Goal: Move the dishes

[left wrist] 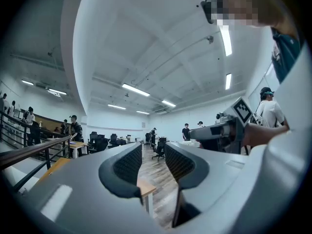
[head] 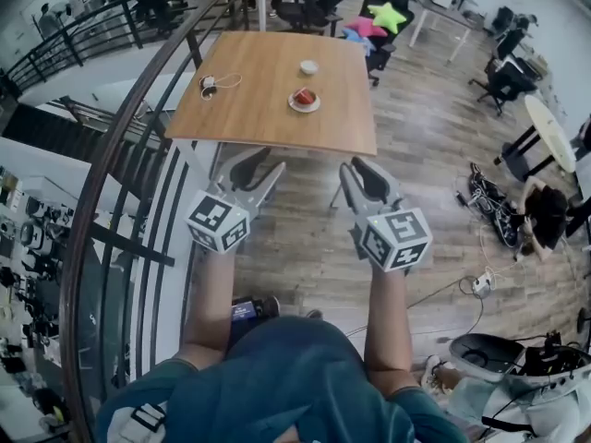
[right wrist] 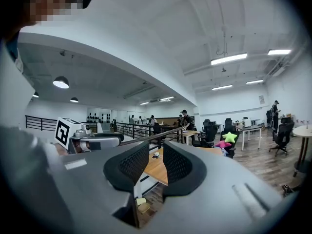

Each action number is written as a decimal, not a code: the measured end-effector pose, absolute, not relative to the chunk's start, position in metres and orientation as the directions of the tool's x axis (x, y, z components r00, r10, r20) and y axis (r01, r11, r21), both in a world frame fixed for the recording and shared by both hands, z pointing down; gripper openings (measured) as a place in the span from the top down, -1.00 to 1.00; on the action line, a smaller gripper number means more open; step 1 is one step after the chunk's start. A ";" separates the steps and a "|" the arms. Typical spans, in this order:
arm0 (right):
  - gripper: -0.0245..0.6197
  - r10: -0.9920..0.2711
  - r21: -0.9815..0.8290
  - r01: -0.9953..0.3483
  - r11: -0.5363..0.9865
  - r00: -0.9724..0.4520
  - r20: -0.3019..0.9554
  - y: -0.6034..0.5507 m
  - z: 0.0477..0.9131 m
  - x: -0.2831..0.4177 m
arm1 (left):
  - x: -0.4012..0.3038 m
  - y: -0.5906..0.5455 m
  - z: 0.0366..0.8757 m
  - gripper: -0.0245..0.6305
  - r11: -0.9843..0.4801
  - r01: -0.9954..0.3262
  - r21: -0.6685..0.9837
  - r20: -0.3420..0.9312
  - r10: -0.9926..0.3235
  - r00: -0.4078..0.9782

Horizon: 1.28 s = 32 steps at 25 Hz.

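Approach step, nothing picked up yet. Both grippers are level and well short of the table (head: 249,95). Left gripper (head: 262,166): jaws wide apart, empty. Right gripper (head: 358,168): jaws nearly together, slim gap, also empty. Dishes are right of the table's centre: a saucer (head: 305,101) with something red on it, and a small white bowl (head: 308,66) just beyond it on the far side. Next move, I'd say: close the distance, spread the right jaws, and line up on the saucer's rim.

Light brown table (head: 277,81), white saucer (head: 315,107), white bowl (head: 308,66), lime-green star cushion (head: 388,15), pink cushion (head: 367,28), teal shirt (head: 305,377)
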State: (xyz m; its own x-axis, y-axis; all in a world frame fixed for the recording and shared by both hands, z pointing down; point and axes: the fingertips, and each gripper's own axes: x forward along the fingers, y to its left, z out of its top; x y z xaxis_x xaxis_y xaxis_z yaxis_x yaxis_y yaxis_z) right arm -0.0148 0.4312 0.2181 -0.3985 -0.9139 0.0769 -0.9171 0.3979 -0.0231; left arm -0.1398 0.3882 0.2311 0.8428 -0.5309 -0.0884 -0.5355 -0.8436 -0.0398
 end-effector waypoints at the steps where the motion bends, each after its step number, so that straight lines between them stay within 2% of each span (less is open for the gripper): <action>1: 0.70 -0.914 -0.023 -0.918 0.397 -0.397 0.079 0.431 0.218 -0.016 | -0.141 0.388 0.232 0.48 -0.844 -0.534 -0.039 -0.088 -0.530 0.843; 11: 0.69 -0.917 -0.093 -0.917 0.388 -0.394 0.067 0.416 0.219 -0.022 | -0.151 0.370 0.237 0.48 -0.854 -0.521 -0.011 -0.078 -0.518 0.851; 25: 0.65 -0.926 -0.054 -0.932 0.359 -0.363 0.104 0.386 0.230 -0.063 | -0.190 0.329 0.249 0.48 -0.873 -0.487 0.032 -0.125 -0.487 0.865; 32: 0.65 -0.930 -0.051 -0.937 0.347 -0.350 0.107 0.370 0.221 -0.057 | -0.185 0.316 0.243 0.48 -0.882 -0.470 0.041 -0.128 -0.471 0.873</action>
State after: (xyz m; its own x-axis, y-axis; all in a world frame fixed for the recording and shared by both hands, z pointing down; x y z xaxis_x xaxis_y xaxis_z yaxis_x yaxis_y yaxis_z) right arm -0.0570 0.3701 0.2211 -0.3502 -0.9305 0.1075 -0.9366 0.3467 -0.0506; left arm -0.1847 0.3164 0.2432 0.8727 -0.4712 -0.1278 -0.4700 -0.8817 0.0410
